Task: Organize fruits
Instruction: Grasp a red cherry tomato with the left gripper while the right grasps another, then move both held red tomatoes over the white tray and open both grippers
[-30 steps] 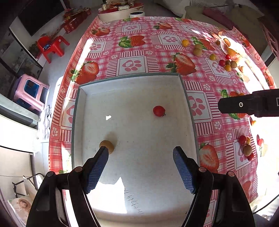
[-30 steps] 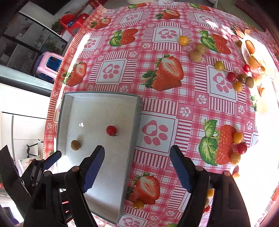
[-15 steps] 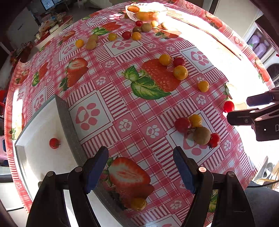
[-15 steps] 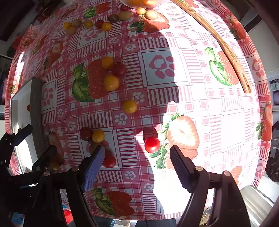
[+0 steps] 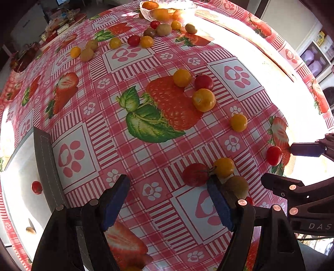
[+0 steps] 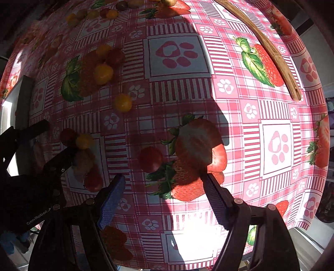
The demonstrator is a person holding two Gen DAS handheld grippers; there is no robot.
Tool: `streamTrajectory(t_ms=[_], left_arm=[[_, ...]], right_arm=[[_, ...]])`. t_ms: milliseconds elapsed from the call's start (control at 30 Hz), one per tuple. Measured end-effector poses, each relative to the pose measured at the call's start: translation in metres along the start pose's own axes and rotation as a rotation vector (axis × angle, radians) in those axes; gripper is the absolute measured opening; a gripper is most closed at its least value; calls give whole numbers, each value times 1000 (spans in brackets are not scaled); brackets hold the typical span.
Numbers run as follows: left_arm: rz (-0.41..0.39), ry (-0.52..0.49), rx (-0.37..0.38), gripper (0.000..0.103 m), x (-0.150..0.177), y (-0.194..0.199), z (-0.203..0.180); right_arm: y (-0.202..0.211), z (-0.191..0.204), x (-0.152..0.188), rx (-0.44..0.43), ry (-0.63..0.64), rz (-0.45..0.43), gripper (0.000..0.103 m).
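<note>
My left gripper point(image 5: 168, 192) is open and empty above the checked tablecloth. Just beyond its right finger lies a cluster: a red tomato point(image 5: 195, 174), a yellow tomato point(image 5: 223, 167) and a brownish fruit point(image 5: 237, 186). The white tray point(image 5: 44, 158) at the left holds a red tomato point(image 5: 36, 187) and a brownish fruit point(image 5: 30, 230). My right gripper point(image 6: 163, 183) is open and empty, low over the cloth. A lone red tomato point(image 6: 150, 159) lies just beyond its jaws in shadow; it also shows in the left wrist view point(image 5: 273, 155).
More yellow and red tomatoes point(image 5: 203, 100) lie mid-table, and a row of fruits point(image 5: 133, 40) lies farther back by a glass bowl point(image 5: 167, 10). A wooden stick point(image 6: 269, 50) lies at the right. The table edge is close below the right gripper.
Both grippers have swung away from the tray to the right side of the table and lowered. The right gripper has closed in on the lone red tomato. Both stay open.
</note>
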State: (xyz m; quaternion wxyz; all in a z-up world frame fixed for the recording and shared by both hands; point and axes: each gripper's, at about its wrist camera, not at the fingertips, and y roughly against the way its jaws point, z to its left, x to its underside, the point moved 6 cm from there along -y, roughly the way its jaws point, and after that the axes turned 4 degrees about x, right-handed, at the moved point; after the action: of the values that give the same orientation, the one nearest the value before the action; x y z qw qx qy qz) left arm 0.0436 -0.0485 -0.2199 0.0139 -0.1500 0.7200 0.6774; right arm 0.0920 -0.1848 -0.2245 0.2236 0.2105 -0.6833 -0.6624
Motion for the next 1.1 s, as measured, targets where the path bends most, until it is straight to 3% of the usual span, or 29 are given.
streamTrajectory(t_ms=[233,333,400,500,567,600,867,1100], left_arm=[[13,13,-10,77,-1,2,-4],[14,1,-9,77,-15,0,-15],[11,-3,-7,73,-20,0,-21],[-1,-25,4,52,-24,4,-32],[-1,-48,14,25,-28,6,-45],[4,-55,20,22,-28,6,-48],[15,79,134,22,-25,30,-40],[-23,153,139,22,-12,52,-13]], right_arm=[[5,17,-6,7,9,-21,62],[7,18,-8,12,12,-23,47],[9,18,-8,16,21,-25,40],[11,21,-9,-8,11,-26,24],[12,19,-8,-28,-3,-23,24],[13,16,-9,-37,-10,-22,24],[23,-7,-17,-94,-65,-30,24],[48,-14,-16,-107,-57,-39,24]])
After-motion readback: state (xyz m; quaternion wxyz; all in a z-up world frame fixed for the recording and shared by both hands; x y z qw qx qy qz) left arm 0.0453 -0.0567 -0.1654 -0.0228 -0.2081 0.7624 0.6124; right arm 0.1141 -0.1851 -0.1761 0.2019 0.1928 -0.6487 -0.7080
